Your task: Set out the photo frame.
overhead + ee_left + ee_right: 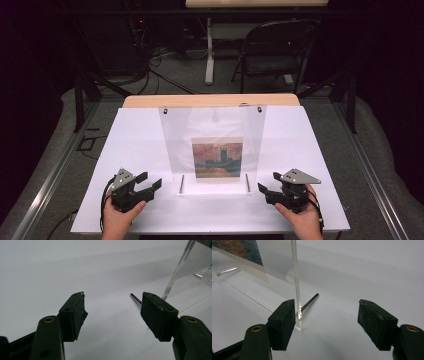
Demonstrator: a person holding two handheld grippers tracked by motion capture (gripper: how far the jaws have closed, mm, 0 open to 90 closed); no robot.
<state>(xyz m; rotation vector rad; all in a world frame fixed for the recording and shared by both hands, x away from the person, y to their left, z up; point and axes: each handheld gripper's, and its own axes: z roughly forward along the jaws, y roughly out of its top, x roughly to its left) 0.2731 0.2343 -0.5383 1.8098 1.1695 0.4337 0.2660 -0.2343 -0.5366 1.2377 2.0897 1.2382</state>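
I can't read any words or numbers here. The little picture [217, 157] behind the clear stand [212, 125] has only painted colors on it, and I see no letters there.

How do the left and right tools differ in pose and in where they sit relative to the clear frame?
The left tool sits left of the clear frame, its jaws pointing right and away from the person; the right tool sits on the frame's right, jaws pointing left. In the gripper views, the right tool's jaw is close beside the frame's edge, while the left tool stands further off. Both are open, hold nothing and are low over the white sheet.
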